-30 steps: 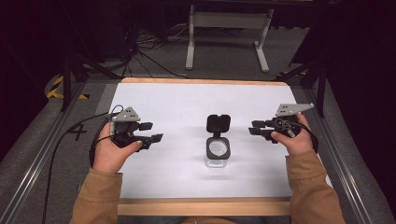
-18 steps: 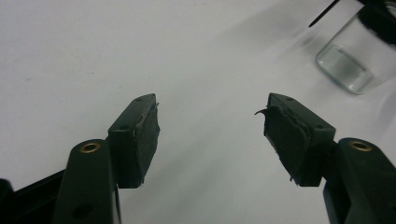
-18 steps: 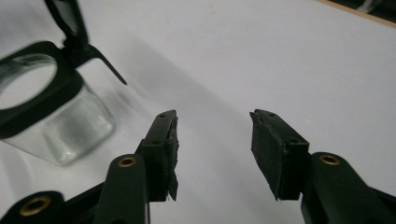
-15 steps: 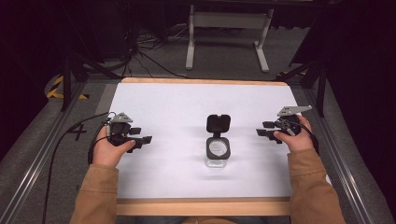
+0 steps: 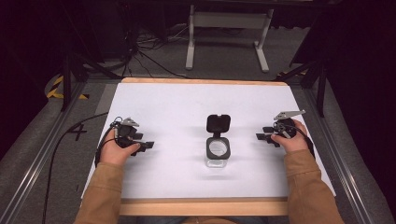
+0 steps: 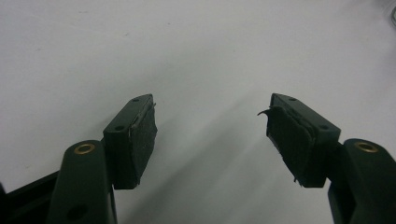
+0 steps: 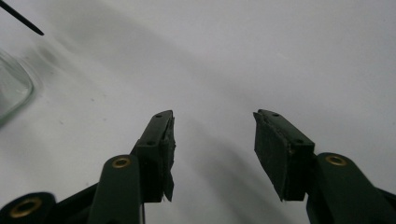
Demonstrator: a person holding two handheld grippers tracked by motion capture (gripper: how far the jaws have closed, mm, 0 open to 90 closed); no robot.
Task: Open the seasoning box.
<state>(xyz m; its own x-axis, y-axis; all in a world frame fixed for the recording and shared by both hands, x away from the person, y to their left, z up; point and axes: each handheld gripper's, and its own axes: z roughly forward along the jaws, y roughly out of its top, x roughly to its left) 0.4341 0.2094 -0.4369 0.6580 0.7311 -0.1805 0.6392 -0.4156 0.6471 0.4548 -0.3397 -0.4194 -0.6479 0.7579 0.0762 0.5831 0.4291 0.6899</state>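
Note:
A clear glass jar [image 5: 217,150] with a black rim stands at the table's middle, its hinged black lid [image 5: 218,124] flipped open toward the far side. My left gripper [image 5: 145,145] rests low on the white table at the left, apart from the jar, jaws pointing right. In the left gripper view its pads [image 6: 142,137] stand wide apart with bare table between. My right gripper [image 5: 261,136] sits at the right, jaws pointing left toward the jar, also apart from it. Its pads [image 7: 275,149] are spread with nothing held; the jar's glass edge [image 7: 11,91] shows at far left.
The white table surface [image 5: 177,107] has a wooden edge [image 5: 201,205] at the front. Metal rails [image 5: 32,163] run along both sides. A black cable [image 5: 60,140] trails off the left side. Stand legs [image 5: 224,37] and cables lie on the floor beyond.
Both grippers have dropped lower and come nearer the front edge, now resting on the table. The jar has not moved.

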